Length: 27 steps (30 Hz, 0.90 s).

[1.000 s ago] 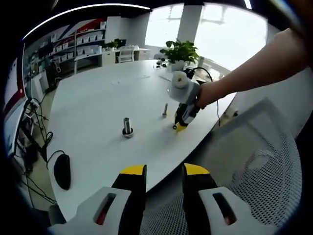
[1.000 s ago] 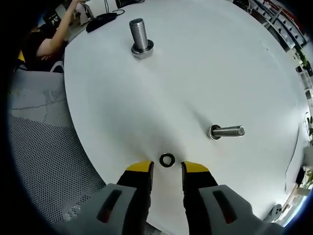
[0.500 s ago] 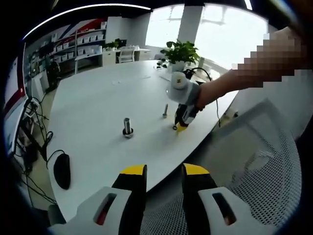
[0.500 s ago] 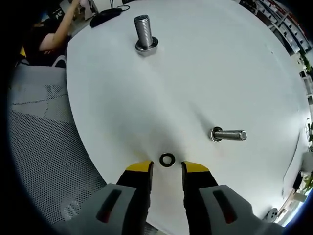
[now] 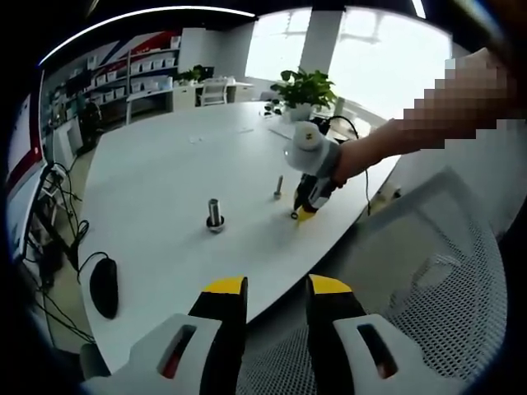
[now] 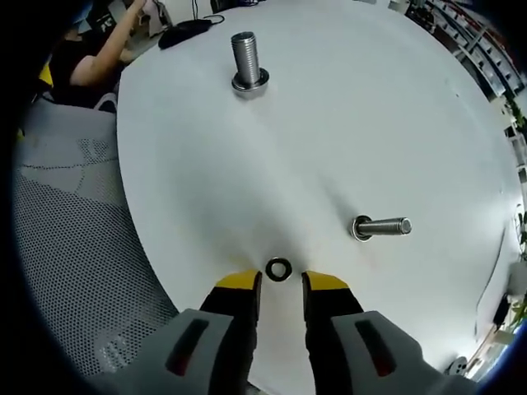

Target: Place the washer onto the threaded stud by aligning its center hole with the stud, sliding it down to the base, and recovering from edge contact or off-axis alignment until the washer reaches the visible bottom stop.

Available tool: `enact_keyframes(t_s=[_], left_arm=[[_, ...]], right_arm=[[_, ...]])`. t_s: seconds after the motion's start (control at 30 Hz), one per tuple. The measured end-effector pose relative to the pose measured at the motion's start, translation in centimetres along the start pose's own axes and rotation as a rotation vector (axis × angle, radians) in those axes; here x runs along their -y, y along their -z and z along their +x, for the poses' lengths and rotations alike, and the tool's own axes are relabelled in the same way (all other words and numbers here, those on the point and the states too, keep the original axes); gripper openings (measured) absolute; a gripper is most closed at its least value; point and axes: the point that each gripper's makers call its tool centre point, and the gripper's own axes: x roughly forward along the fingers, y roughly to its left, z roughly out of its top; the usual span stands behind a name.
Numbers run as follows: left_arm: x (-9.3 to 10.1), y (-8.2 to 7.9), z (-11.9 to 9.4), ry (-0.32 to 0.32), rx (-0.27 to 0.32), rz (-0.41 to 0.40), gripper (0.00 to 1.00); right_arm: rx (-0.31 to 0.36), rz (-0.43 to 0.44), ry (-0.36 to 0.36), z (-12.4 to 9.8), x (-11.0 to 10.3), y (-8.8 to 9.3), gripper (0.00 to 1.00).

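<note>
Tongs first: your right tongs [image 6: 278, 281] point down at the white worktop [image 6: 346, 123], yellow tips parted with a narrow gap and gripping nothing. Just past the tips, centred on that gap, the washer [image 6: 278, 269] lies flat on the worktop, a small dark ring, close to the near edge. It is not between the tips and you cannot tell whether they touch it.

Farther out and to the right in the right gripper view, a thin threaded stud [image 6: 381, 226] stands on its base. A thicker threaded stud [image 6: 245, 60] stands well apart from it, toward the top of the view. Neither stud has the washer on it. Beyond the worktop edge is grey mesh of a chair [image 6: 74, 247], and a person's arm [image 6: 107, 49] reaches near a dark computer mouse [image 6: 185, 27].

Your left tongs [image 5: 277, 288] are held back off the worktop, over mesh chair fabric, tips parted and empty. From the left gripper view, the right tongs [image 5: 305, 212] touch down near the worktop's edge, beside the thin stud [image 5: 278, 186]; the thick stud [image 5: 215, 214] stands to the left. A potted plant [image 5: 303, 89] sits at the far side.
</note>
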Motion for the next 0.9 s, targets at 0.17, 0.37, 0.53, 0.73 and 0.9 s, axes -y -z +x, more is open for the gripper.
enact_keyframes(t_s=[0.17, 0.37, 0.53, 0.73, 0.9], left_arm=[[-0.02, 0.05, 0.05, 0.002, 0.000, 0.001, 0.26], [0.00, 0.03, 0.04, 0.003, -0.002, 0.001, 0.26], [0.00, 0.12, 0.06, 0.004, -0.004, 0.000, 0.26], [0.03, 0.10, 0.08, 0.006, -0.001, 0.003, 0.26], [0.07, 0.17, 0.12, 0.007, -0.005, 0.005, 0.26]], right_arm=[[-0.031, -0.048, 0.005, 0.31, 0.21, -0.04, 0.22], [-0.062, -0.087, -0.010, 0.35, 0.33, 0.01, 0.21], [-0.083, -0.116, -0.007, 0.33, 0.16, 0.10, 0.20], [-0.074, -0.171, -0.003, 0.31, -0.30, -0.09, 0.18], [-0.102, -0.236, -0.001, 0.56, -0.44, -0.50, 0.17]])
